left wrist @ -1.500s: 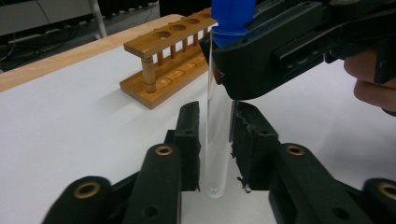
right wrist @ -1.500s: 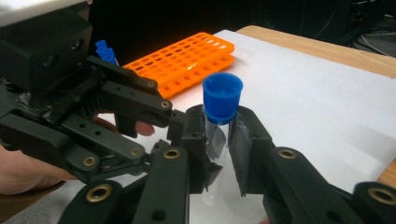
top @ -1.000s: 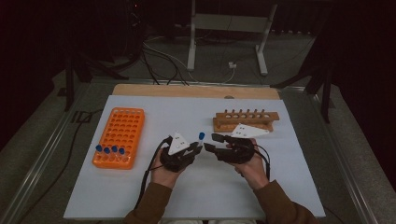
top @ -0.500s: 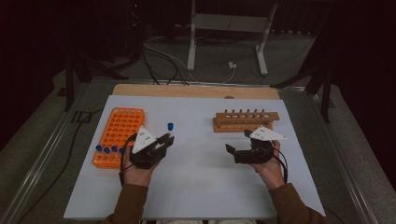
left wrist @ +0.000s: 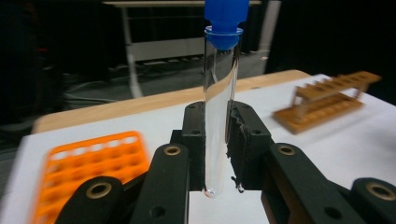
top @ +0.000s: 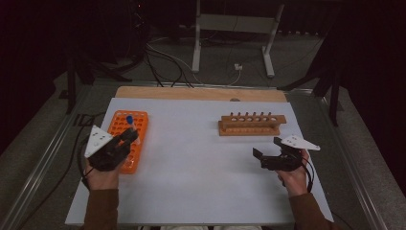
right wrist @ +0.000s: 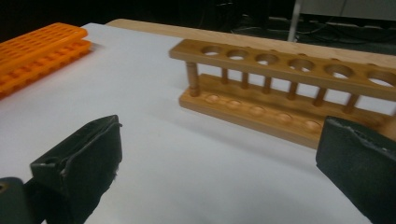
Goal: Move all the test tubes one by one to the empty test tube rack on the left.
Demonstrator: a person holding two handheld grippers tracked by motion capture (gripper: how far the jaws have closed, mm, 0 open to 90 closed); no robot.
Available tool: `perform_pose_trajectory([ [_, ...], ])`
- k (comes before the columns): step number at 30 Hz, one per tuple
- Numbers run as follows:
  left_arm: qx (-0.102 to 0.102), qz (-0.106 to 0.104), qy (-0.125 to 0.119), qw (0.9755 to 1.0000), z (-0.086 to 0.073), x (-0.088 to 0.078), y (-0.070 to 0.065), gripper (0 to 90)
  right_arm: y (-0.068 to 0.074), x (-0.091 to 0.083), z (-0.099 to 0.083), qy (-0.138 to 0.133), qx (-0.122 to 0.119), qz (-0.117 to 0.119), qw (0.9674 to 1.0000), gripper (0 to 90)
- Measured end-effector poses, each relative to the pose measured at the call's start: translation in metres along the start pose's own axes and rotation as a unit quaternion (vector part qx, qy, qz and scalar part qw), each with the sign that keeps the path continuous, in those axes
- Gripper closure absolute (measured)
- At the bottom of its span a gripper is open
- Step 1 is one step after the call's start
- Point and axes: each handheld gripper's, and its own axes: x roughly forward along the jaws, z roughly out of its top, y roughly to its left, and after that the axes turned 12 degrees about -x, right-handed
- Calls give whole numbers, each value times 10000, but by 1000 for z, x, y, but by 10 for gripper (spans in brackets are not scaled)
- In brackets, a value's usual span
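Since the earlier frame, left tool (top: 128, 135) has carried the blue-capped tube (left wrist: 219, 98), clamped upright, over the orange rack (top: 138, 125). Right tool (top: 267, 154) gapes wide, near the wooden rack (right wrist: 285, 88).

A white flat tabletop (top: 201, 191) has a pale wooden board strip (top: 191, 92) along its far edge. Beyond it, on the grey floor (top: 297, 62), stands a white metal frame (top: 197, 43), with dark and white loose cables (top: 167, 60) and a small white plug (top: 237, 67) lying near its legs.
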Motion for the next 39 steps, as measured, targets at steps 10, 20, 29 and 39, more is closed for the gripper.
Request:
perform_pose_trajectory([
  [10,-285,709,-231,9968,-8,-28,46,784,-5,-8,-5,-69,67,-78,9999,7],
  [20,-503,1068,-132,9929,-30,-37,68,784,-6,-12,-5,-177,81,-56,9998,8],
  [29,-589,1186,64,9912,-50,-36,77,784,-6,-17,-6,-218,112,-57,9997,8],
  [39,-746,1197,240,9897,-68,-40,88,784,-7,-18,-10,-188,163,-58,9997,8],
])
